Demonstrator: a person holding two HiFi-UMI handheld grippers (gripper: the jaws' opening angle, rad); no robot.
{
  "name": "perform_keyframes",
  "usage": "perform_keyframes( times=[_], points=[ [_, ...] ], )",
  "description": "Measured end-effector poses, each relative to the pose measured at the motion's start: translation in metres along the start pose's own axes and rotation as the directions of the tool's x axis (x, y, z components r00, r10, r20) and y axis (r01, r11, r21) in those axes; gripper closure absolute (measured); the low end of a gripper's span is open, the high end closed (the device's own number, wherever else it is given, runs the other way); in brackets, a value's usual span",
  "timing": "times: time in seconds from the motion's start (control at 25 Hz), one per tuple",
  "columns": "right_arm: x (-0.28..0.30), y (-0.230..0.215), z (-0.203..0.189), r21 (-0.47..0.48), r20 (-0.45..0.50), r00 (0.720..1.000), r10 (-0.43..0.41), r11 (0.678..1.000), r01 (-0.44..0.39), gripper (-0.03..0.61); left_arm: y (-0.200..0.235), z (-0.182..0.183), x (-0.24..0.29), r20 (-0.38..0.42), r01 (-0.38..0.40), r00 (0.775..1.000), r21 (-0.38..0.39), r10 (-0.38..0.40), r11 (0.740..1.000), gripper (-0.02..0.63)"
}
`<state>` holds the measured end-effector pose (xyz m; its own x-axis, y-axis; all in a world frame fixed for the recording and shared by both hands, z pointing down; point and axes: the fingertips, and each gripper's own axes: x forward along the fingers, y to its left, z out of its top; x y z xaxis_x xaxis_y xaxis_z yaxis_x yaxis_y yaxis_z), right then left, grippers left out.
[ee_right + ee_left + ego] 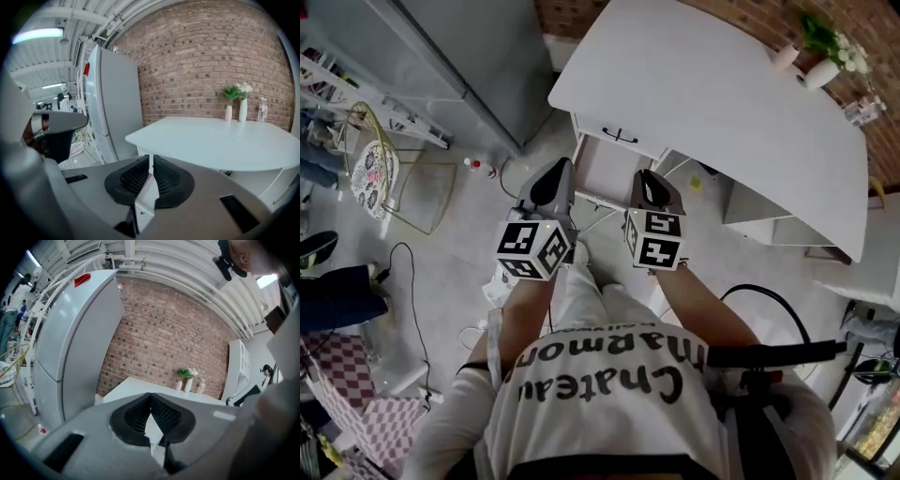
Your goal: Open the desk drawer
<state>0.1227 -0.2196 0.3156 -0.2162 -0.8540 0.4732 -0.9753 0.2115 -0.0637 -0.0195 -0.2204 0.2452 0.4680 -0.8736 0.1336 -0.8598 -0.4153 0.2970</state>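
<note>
A white desk (712, 84) fills the upper right of the head view. Its drawer (619, 134) sits under the near left corner, front flush with the desk and a small black handle on it. My left gripper (555, 173) and right gripper (650, 183) hang side by side just short of that corner, both below the drawer front and touching nothing. In the left gripper view the left gripper (150, 395) is shut with nothing held, its pads meeting at the tips. The right gripper (151, 158) is also shut and empty, and the desk (220, 140) lies ahead of it.
A tall grey refrigerator (459, 56) stands left of the desk. A gold wire chair (389, 169), a small bottle (476, 167) and cables (408, 281) are on the floor at left. Vases with a plant (820, 56) stand at the desk's far corner. White shelves (750, 211) sit under the desk.
</note>
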Motion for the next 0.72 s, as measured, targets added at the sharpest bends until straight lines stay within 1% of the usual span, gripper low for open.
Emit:
perform_keyframes(
  times=[0.08, 0.12, 0.2, 0.24, 0.4, 0.52, 0.64, 0.72],
  points=[
    [-0.020, -0.002, 0.038, -0.010, 0.060, 0.998, 0.011, 1.000, -0.011, 0.543, -0.019, 0.026, -0.004, 0.022, 0.020, 1.000, 0.035, -0.021, 0.999, 0.598],
    [-0.030, -0.004, 0.057, -0.007, 0.095, 0.995, 0.018, 1.000, -0.018, 0.543, -0.028, 0.039, -0.007, 0.034, 0.033, 0.999, 0.067, -0.035, 0.997, 0.598],
    [-0.051, -0.005, 0.095, 0.010, 0.170, 0.985, 0.037, 0.999, -0.039, 0.543, -0.046, 0.065, -0.013, 0.065, 0.057, 0.996, 0.134, -0.066, 0.989, 0.598],
    [-0.062, -0.005, 0.112, 0.016, 0.204, 0.978, 0.049, 0.998, -0.053, 0.543, -0.054, 0.078, -0.016, 0.083, 0.068, 0.993, 0.150, -0.081, 0.986, 0.598],
    [-0.102, -0.005, 0.168, 0.000, 0.297, 0.950, 0.097, 0.995, -0.102, 0.543, -0.081, 0.121, -0.029, 0.160, 0.105, 0.979, 0.125, -0.124, 0.987, 0.598],
    [-0.132, -0.006, 0.198, -0.003, 0.358, 0.925, 0.129, 0.991, -0.137, 0.543, -0.097, 0.148, -0.039, 0.191, 0.115, 0.972, 0.130, -0.138, 0.985, 0.598],
    [-0.160, -0.010, 0.223, -0.010, 0.434, 0.888, 0.151, 0.987, -0.162, 0.552, -0.108, 0.171, -0.050, 0.218, 0.126, 0.964, 0.130, -0.152, 0.984, 0.598],
    [-0.175, -0.016, 0.229, -0.021, 0.458, 0.876, 0.155, 0.986, -0.164, 0.554, -0.114, 0.183, -0.061, 0.238, 0.130, 0.958, 0.137, -0.160, 0.982, 0.598]
  ],
)
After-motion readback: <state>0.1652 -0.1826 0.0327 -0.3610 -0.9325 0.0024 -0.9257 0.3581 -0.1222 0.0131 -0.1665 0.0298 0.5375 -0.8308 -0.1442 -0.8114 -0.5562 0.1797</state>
